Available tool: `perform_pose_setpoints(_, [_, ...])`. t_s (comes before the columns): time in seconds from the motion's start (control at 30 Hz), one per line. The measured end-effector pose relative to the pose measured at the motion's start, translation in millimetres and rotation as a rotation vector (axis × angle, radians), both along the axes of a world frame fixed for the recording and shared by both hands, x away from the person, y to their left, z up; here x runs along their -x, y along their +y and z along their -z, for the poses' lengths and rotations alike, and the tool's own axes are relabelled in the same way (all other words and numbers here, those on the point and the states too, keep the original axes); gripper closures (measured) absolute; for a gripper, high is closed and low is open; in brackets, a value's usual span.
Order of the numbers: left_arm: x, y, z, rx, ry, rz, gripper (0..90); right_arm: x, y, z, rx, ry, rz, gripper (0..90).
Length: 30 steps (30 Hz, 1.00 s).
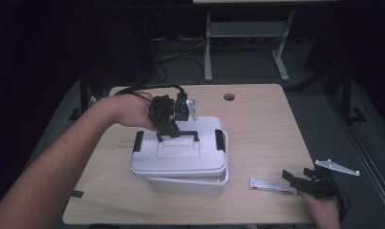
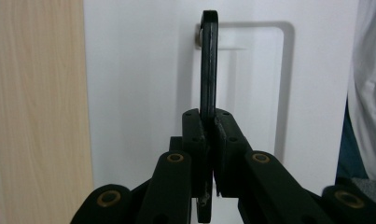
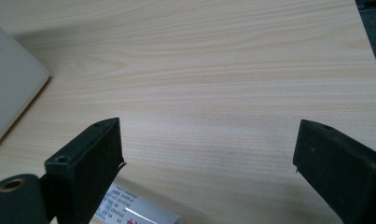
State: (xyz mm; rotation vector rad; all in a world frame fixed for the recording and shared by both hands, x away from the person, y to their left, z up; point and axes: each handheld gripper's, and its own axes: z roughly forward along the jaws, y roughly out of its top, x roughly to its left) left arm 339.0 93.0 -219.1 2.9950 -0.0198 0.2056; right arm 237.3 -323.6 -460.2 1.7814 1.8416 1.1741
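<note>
Black handle point(image 2: 209, 70) pinched, left gripper point(image 2: 209, 135) jaws

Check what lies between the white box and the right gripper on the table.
A small white tube lies there, just ahead of the right gripper and right of the white box, in the high view.

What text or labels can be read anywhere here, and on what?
None can be read.
Tube: small printed lines and a red mark, too small and blurred to read; in the high view just a red stripe.
Box lid: plain white, no print.
</note>
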Motion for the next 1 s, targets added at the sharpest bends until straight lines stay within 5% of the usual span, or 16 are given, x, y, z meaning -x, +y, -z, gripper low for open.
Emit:
perform_pose_setpoints(0.37, [1.4, 40.4, -3.0, 0.001, 0.007, -0.038, 84.6, 0.1, -0.1, -0.2, 0.007, 0.0, 0.001, 7.6])
perform_pose_setpoints(1.0, [16.2, 134.7, -2.3, 0.03, 0.033, -0.11, 84.6, -1.3, 0.8, 0.6, 0.021, 0.005, 0.002, 7.6])
